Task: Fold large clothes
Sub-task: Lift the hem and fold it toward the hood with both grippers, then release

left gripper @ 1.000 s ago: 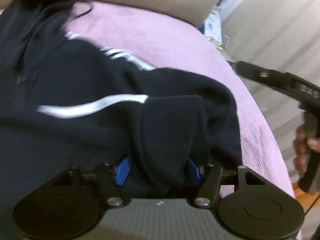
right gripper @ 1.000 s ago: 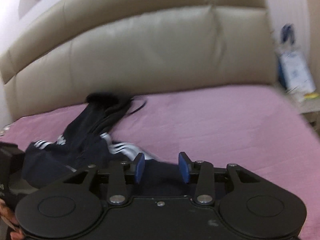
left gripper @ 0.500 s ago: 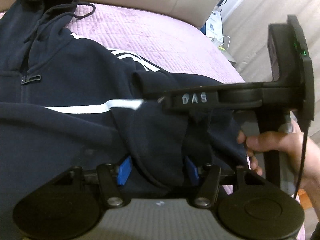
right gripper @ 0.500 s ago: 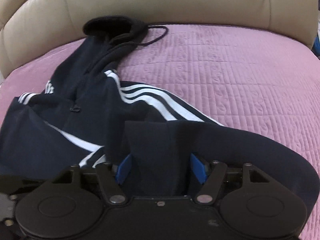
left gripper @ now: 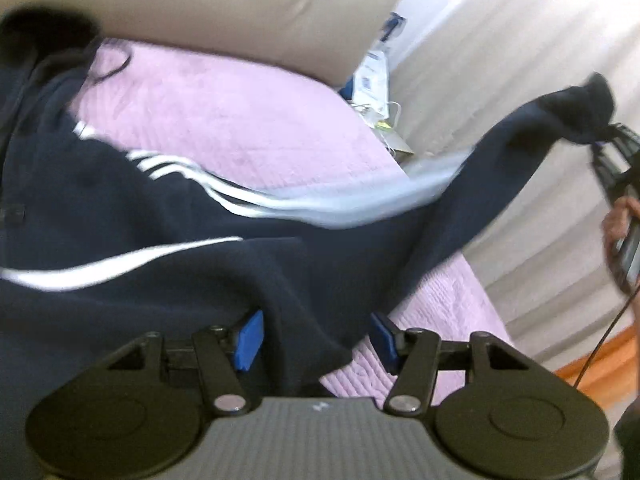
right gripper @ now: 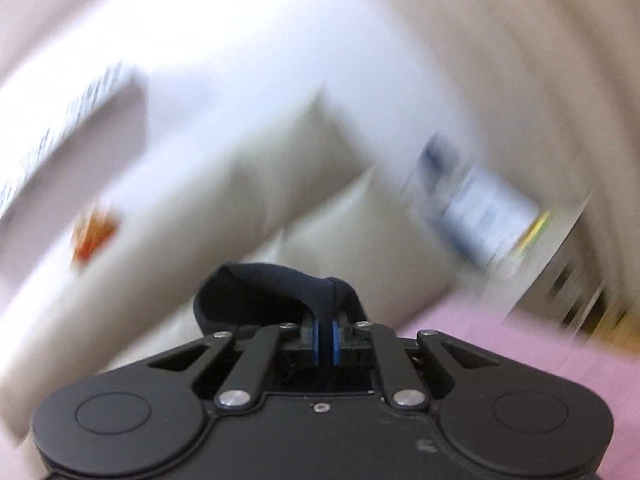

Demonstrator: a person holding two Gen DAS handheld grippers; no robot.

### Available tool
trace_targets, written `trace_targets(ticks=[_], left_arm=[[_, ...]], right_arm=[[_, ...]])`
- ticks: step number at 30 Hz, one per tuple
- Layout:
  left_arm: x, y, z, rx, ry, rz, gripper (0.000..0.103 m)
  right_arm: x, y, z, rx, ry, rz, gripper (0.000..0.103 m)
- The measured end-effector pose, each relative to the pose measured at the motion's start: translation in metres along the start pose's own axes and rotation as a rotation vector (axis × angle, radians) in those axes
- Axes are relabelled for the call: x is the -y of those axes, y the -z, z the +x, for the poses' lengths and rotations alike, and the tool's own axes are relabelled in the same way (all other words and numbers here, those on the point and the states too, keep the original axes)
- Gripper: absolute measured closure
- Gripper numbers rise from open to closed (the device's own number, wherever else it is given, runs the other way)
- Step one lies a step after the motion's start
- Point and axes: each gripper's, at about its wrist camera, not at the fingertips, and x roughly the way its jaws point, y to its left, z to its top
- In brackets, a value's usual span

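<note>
A navy hoodie (left gripper: 120, 208) with white stripes lies on the pink bedspread (left gripper: 224, 120). My left gripper (left gripper: 316, 338) is open, its blue pads either side of a fold of the hoodie's hem near the bed's edge. My right gripper (right gripper: 326, 338) is shut on the cuff of the hoodie's sleeve (right gripper: 276, 288). In the left wrist view the right gripper (left gripper: 604, 140) holds that sleeve (left gripper: 500, 168) stretched out and lifted to the right, past the bed's edge. The right wrist view is blurred by motion.
A beige padded headboard (left gripper: 224, 8) runs along the back of the bed. A nightstand with boxes and papers (left gripper: 376, 84) stands at the bed's right. A pale curtain (left gripper: 520, 60) hangs on the right, with wooden floor (left gripper: 592, 372) below it.
My right gripper closed on the sleeve cuff and pulled it up and out to the right, stretching the sleeve. My left gripper stayed open at the hem fold.
</note>
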Motion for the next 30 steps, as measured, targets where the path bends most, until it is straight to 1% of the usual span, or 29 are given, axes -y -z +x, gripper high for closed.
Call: trace_targets(ticks=[1, 2, 4, 5, 7, 8, 10, 13, 15, 17, 18, 19, 20, 21, 23, 25, 26, 28, 30], left_arm=[[0.004, -0.001, 0.002, 0.005, -0.017, 0.024, 0.043], [0.004, -0.002, 0.007, 0.002, -0.033, 0.029, 0.043], [-0.001, -0.007, 0.028, -0.034, -0.06, 0.014, 0.041], [-0.006, -0.008, 0.041, -0.067, -0.081, -0.003, 0.041], [-0.021, -0.007, 0.064, -0.121, -0.113, -0.084, 0.044], [-0.028, -0.005, 0.068, -0.117, -0.108, -0.121, 0.043], [-0.028, -0.006, 0.061, -0.093, -0.088, -0.149, 0.043], [-0.019, -0.006, 0.041, -0.079, -0.063, -0.114, 0.043], [-0.015, -0.008, 0.021, -0.067, -0.033, -0.096, 0.043], [-0.019, -0.005, 0.0, -0.076, 0.007, -0.103, 0.041], [-0.022, -0.003, -0.008, -0.091, 0.0, -0.107, 0.041], [-0.025, -0.002, -0.017, -0.103, -0.024, -0.105, 0.041], [-0.028, -0.002, -0.028, -0.118, -0.063, -0.098, 0.041], [-0.031, 0.0, -0.04, -0.13, -0.107, -0.09, 0.041], [-0.038, 0.001, -0.065, -0.141, -0.198, -0.078, 0.041], [-0.049, 0.005, -0.09, -0.145, -0.275, -0.069, 0.041], [-0.054, 0.006, -0.104, -0.142, -0.312, -0.069, 0.041], [-0.069, 0.008, -0.134, -0.132, -0.385, -0.101, 0.041], [-0.083, 0.01, -0.165, -0.092, -0.44, -0.124, 0.041]], right_arm=[[0.011, -0.015, -0.018, 0.078, 0.034, 0.013, 0.094], [0.02, -0.024, -0.028, 0.119, 0.048, 0.037, 0.094], [0.037, -0.032, -0.041, 0.157, 0.082, 0.059, 0.094], [0.044, -0.03, -0.039, 0.143, 0.1, 0.056, 0.094], [0.054, -0.018, -0.032, 0.092, 0.129, 0.054, 0.094], [0.057, -0.011, -0.03, 0.072, 0.135, 0.054, 0.094], [0.062, 0.005, -0.021, 0.044, 0.133, 0.071, 0.094], [0.062, 0.021, -0.019, 0.043, 0.092, 0.093, 0.094], [0.052, 0.023, -0.017, 0.047, 0.035, 0.127, 0.094], [0.033, 0.024, -0.018, 0.056, -0.039, 0.141, 0.094], [0.022, 0.027, -0.019, 0.057, -0.081, 0.151, 0.093], [0.01, 0.03, -0.02, 0.054, -0.125, 0.164, 0.093], [-0.007, 0.035, -0.02, 0.042, -0.178, 0.172, 0.093], [-0.023, 0.039, -0.018, 0.03, -0.212, 0.172, 0.093], [-0.062, 0.052, -0.018, -0.01, -0.301, 0.173, 0.093], [-0.1, 0.065, -0.017, -0.059, -0.389, 0.186, 0.093], [-0.118, 0.076, -0.014, -0.087, -0.446, 0.202, 0.093], [-0.155, 0.104, -0.009, -0.159, -0.543, 0.244, 0.093], [-0.191, 0.135, -0.005, -0.224, -0.593, 0.247, 0.093]])
